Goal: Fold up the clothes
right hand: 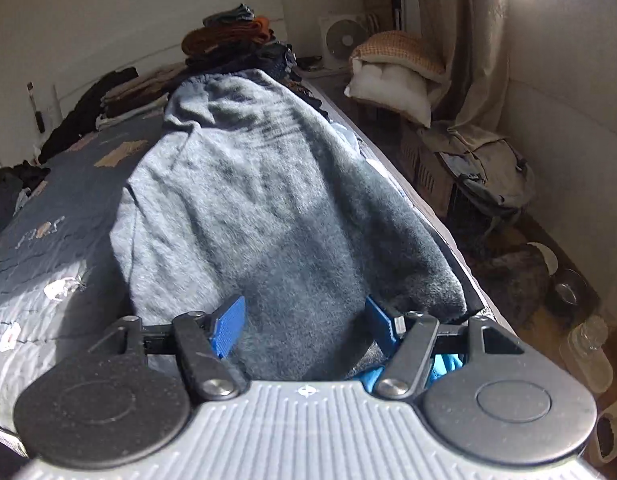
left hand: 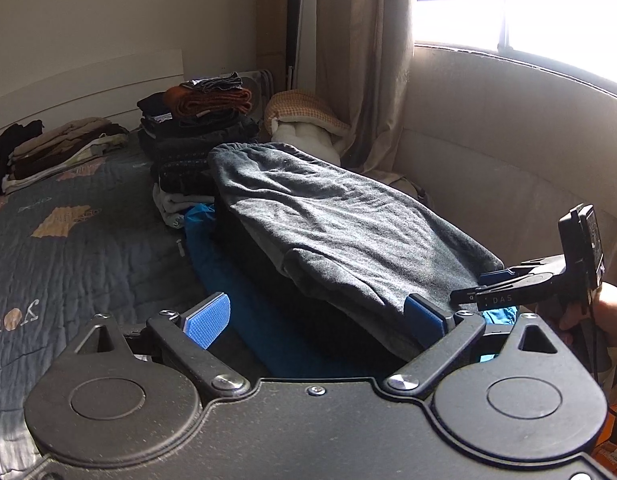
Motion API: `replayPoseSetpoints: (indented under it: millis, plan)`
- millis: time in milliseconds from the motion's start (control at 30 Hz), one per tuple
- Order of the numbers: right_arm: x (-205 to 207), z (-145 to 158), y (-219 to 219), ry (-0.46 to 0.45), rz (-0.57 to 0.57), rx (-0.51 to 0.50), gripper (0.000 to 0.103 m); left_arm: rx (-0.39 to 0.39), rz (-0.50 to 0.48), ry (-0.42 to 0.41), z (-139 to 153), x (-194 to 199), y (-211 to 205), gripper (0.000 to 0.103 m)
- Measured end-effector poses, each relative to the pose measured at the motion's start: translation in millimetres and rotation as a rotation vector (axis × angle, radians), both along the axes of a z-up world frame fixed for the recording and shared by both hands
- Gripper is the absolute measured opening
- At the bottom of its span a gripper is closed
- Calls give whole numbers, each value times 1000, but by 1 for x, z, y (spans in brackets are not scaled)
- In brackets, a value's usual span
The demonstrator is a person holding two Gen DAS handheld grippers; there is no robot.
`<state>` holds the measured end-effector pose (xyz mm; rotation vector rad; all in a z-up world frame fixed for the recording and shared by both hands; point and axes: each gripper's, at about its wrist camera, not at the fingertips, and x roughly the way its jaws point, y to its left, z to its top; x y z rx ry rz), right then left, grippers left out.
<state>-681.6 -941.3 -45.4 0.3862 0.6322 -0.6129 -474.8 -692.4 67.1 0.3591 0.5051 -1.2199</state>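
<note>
A grey fleece garment (left hand: 332,216) lies stretched along the bed's right side over a bright blue garment (left hand: 244,280). Its near end is raised, with shadow beneath. My left gripper (left hand: 315,317) is open at that near end. Its right pad (left hand: 424,314) touches the garment's hem and its left pad (left hand: 206,320) is free over the blue cloth. My right gripper (left hand: 480,288) comes in from the right, held by a hand (left hand: 604,312). In the right wrist view the right gripper (right hand: 304,328) is shut on a thick bunch of the grey garment (right hand: 244,184). Blue cloth (right hand: 444,364) peeks out below.
The bed has a dark patterned quilt (left hand: 68,240). A tall stack of folded clothes (left hand: 196,136) and a lower stack (left hand: 56,148) sit at its far end. On the floor to the right are a pillow (right hand: 388,80), a backpack (right hand: 484,176), a bowl (right hand: 564,292) and a bottle (right hand: 588,352).
</note>
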Motion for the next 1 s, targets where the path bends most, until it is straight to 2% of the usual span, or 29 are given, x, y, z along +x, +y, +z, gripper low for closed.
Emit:
replayPoseSetpoints:
  millis: [67, 133, 333, 500, 700, 800, 1000]
  plan:
    - [-1, -16, -1, 36, 9, -1, 65, 7, 2, 7, 2, 2, -2, 94]
    - [-5, -14, 3, 37, 22, -2, 65, 12, 8, 0, 2, 1, -6, 94]
    - [-9, 29, 18, 4, -1, 24, 66, 50, 30, 24, -2, -3, -23, 101]
    - [3, 64, 39, -6, 34, 5, 67, 99, 19, -43, 2, -10, -42, 102]
    - [20, 102, 42, -8, 66, -3, 69, 135, 4, -60, 17, -4, -67, 103]
    - [28, 114, 40, 0, 92, -21, 70, 142, -6, -72, 27, 1, -80, 103]
    - [38, 119, 41, 41, 138, -48, 71, 162, -32, -134, 42, 11, -100, 103]
